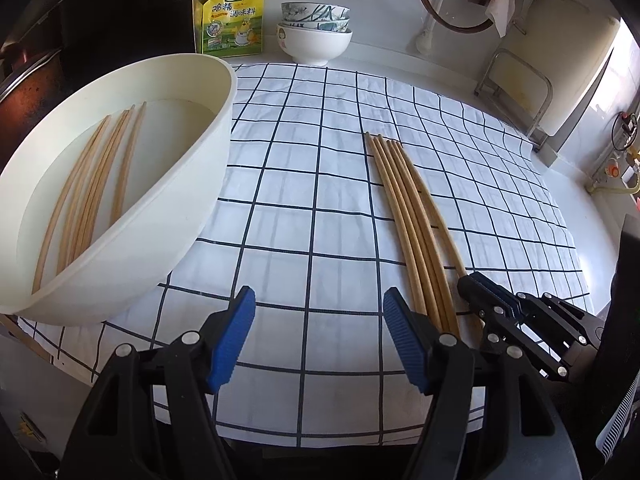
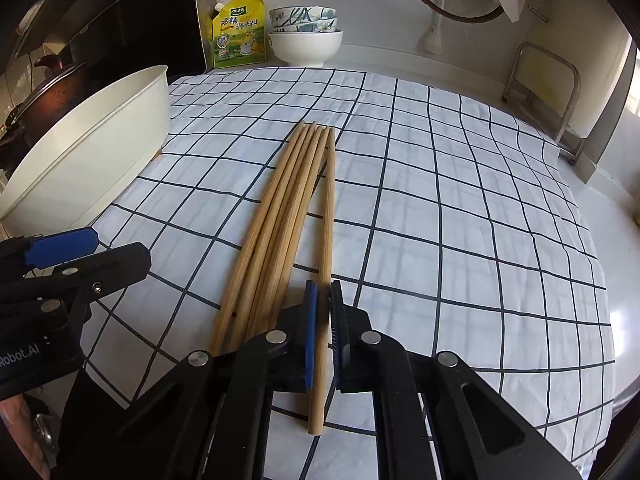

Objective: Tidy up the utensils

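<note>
White worktop, covered by a white cloth with a dark grid. Back wall, far beyond the fingers: yellow-green spouted pouch with Chinese print, partly legible, "调味料" among the characters; beside it a stack of bowls, plain white one at the bottom, patterned ones above.

Left gripper: blue-padded fingers stand apart over bare cloth, nothing between them. Ahead and to their left, a white basin, tilted, its near rim raised; several wooden chopsticks lie inside. Just beyond the right-hand finger lies a bundle of chopsticks on the cloth, near ends running behind that finger.

Right gripper: fingers closed on a single chopstick, the rightmost one, pads pressing both sides near its near end; the butt sticks out behind the pads. Remaining sticks lie just left of these fingers, far tips bunched together.

Left tool's body in the right view carries white lettering "Robot.AI", start cut off
</note>
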`<control>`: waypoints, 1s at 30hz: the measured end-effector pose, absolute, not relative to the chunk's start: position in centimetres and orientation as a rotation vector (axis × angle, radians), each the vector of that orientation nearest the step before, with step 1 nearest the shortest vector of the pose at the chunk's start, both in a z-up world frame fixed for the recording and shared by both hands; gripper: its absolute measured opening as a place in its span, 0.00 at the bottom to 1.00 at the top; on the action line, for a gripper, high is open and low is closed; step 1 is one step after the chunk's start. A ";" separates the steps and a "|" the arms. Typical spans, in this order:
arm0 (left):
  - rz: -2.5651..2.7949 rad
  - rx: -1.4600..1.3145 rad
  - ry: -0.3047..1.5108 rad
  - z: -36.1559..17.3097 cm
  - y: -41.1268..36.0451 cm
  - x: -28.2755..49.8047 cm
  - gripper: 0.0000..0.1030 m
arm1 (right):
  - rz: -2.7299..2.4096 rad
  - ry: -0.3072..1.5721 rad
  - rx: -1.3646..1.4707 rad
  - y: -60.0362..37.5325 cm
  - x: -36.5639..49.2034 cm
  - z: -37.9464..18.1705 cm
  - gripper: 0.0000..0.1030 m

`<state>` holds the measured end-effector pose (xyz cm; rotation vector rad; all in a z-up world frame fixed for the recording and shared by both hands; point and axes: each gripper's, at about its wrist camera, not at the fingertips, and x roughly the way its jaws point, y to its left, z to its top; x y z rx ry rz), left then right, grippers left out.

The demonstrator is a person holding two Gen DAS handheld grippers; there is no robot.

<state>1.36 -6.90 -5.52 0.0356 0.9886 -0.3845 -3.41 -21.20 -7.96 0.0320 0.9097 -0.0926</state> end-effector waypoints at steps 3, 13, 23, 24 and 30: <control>-0.394 0.042 0.992 -5.7 -7.6 1.4 0.66 | -0.095 0.909 0.062 -22.1 -3.8 -7.9 0.06; -0.427 0.076 0.982 -6.3 -10.8 2.2 0.71 | -0.152 0.906 0.150 -26.2 -6.3 -7.8 0.06; -0.385 0.121 0.976 -7.3 -11.8 3.0 0.71 | -0.151 0.871 0.181 -27.1 -6.6 -7.0 0.12; -0.383 0.122 0.976 -7.3 -11.8 3.1 0.71 | -0.151 0.871 0.185 -27.2 -6.6 -7.0 0.12; -0.378 0.141 0.977 -7.7 -12.2 3.1 0.75 | -0.149 0.870 0.193 -27.5 -6.5 -7.0 0.14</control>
